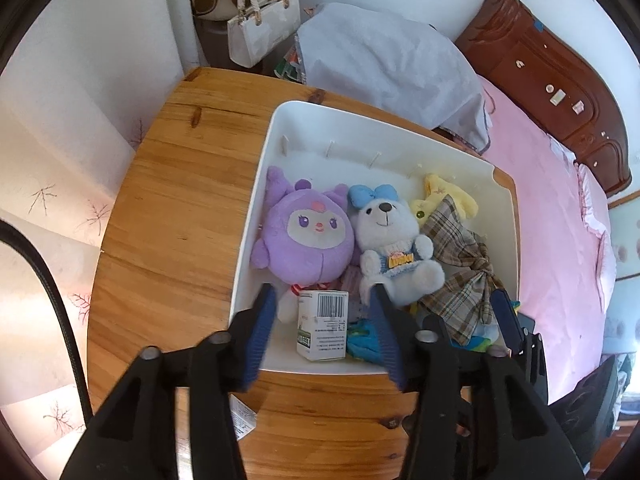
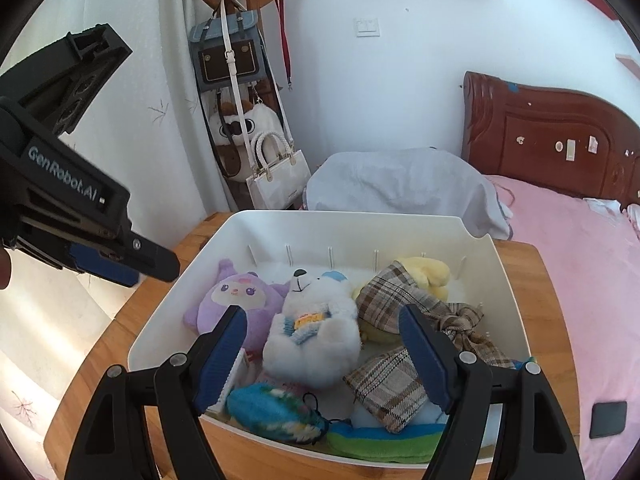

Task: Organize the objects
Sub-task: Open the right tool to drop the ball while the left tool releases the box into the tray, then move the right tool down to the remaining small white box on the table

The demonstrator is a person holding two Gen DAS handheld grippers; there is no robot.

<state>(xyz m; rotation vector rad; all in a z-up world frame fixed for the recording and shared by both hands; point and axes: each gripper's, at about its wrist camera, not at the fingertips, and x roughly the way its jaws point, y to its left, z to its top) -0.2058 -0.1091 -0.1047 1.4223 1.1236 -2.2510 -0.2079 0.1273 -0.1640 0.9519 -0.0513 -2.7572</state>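
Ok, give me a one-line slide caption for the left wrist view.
Open left claw above a small white carton in a white bin of plush toys.

I see a bin [image 1: 256, 200] sitting on a wooden table [image 1: 168, 216], toward its right side as my left wrist camera shows it. Inside, three plush toys line the far wall: a round-headed plush [image 1: 304, 236] on the left, a bear [image 1: 394, 240] in the middle, a third plush [image 1: 444, 200] on the right, partly under a plaid cloth [image 1: 460, 276]. A small carton [image 1: 322, 324] stands in front of the round-headed plush, at the near wall. A bed [image 1: 552, 220] lies to the right of the table, a covered bundle [image 1: 384, 64] behind it, and a handbag [image 1: 262, 28] hangs beyond the far left corner.
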